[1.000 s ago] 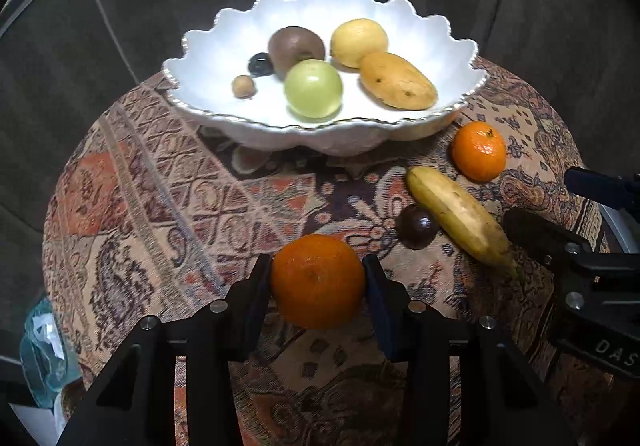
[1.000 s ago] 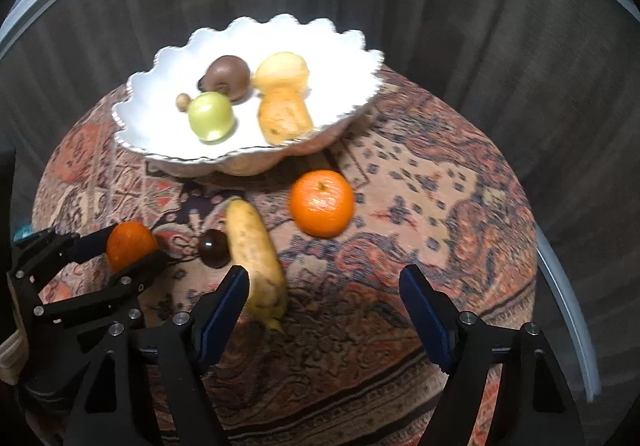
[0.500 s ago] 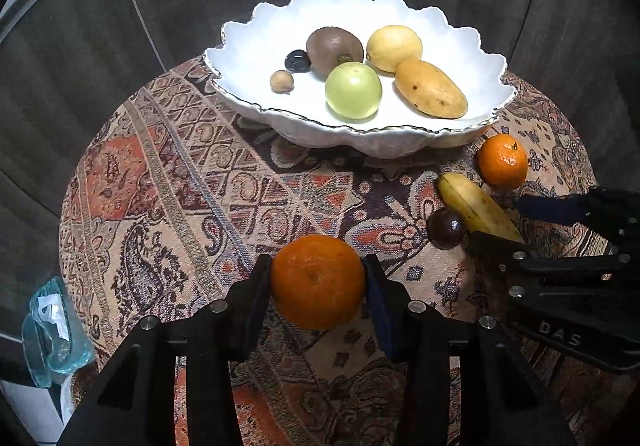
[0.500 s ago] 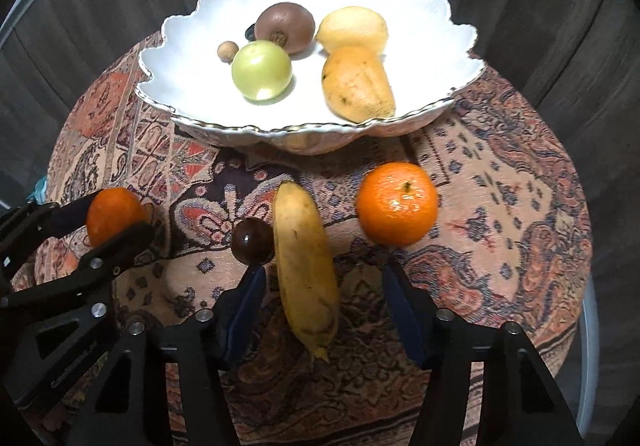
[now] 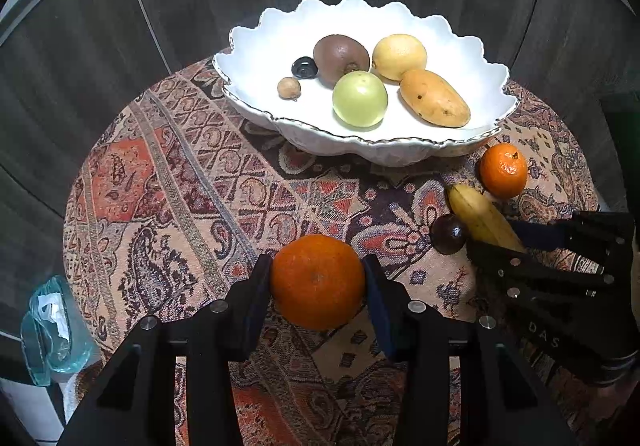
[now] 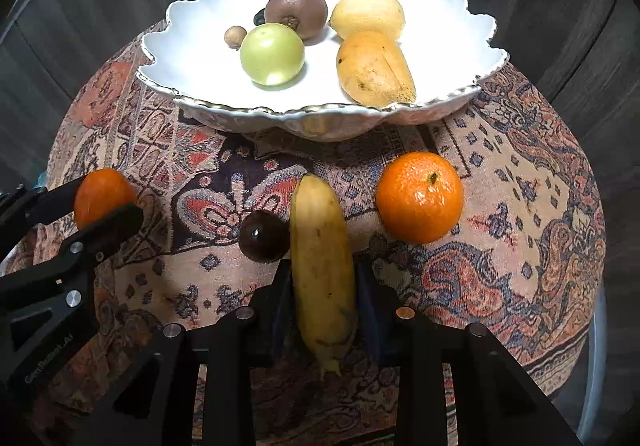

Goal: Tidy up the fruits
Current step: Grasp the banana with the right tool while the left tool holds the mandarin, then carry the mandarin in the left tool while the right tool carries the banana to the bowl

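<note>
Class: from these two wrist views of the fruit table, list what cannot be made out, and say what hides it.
- Small black object in the white bowl: too small to identify; in the right wrist view the brown fruit mostly hides it.
- Banana: near end hidden behind the right gripper, left wrist view.
- Table's front edge: covered by both grippers.

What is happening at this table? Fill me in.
A person is sorting fruit with two handheld tongs. The left tongs grip an orange; the right tongs have just closed on the banana, beside a dark round fruit. Another orange waits on the cloth. Five fruits sit in the white bowl.
</note>
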### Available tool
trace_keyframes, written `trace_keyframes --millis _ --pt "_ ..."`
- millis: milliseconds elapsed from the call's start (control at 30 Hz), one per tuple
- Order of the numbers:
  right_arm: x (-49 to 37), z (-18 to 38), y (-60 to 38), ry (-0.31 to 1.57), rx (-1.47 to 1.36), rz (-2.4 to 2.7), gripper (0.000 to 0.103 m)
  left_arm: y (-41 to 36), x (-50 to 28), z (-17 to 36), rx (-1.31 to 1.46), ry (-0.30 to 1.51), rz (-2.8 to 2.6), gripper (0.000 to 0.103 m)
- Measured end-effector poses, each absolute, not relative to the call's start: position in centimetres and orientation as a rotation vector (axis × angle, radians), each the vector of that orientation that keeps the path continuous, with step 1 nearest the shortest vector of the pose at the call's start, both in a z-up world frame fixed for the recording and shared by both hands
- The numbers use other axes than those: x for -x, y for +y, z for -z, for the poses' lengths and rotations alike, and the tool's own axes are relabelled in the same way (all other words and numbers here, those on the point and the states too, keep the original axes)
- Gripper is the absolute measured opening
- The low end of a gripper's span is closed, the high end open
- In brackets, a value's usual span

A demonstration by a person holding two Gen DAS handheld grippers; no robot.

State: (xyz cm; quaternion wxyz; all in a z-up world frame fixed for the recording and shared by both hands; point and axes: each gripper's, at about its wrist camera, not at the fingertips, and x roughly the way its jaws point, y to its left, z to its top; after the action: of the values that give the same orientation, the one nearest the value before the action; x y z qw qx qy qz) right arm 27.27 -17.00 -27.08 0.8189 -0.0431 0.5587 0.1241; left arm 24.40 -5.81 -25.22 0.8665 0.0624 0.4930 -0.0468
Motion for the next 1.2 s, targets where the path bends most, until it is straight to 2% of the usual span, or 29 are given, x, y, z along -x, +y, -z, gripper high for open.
trace_keyframes --millis 333,800,1200 --pt "-25.1 25.2 -18.6 1.160 0.008 -0.248 0.031 -6.3 -23.9 24.1 -0.135 1.009 0.114 0.044" --pt "-23.8 19.1 -18.4 1.039 -0.039 -0.270 0.031 -6.6 -23.4 20.3 -0.118 0.935 0.162 0.044" --pt "-27.6 17.2 -17.3 0.979 -0.063 -0.262 0.031 -5.2 -27.3 17.6 -0.121 0.852 0.154 0.044"
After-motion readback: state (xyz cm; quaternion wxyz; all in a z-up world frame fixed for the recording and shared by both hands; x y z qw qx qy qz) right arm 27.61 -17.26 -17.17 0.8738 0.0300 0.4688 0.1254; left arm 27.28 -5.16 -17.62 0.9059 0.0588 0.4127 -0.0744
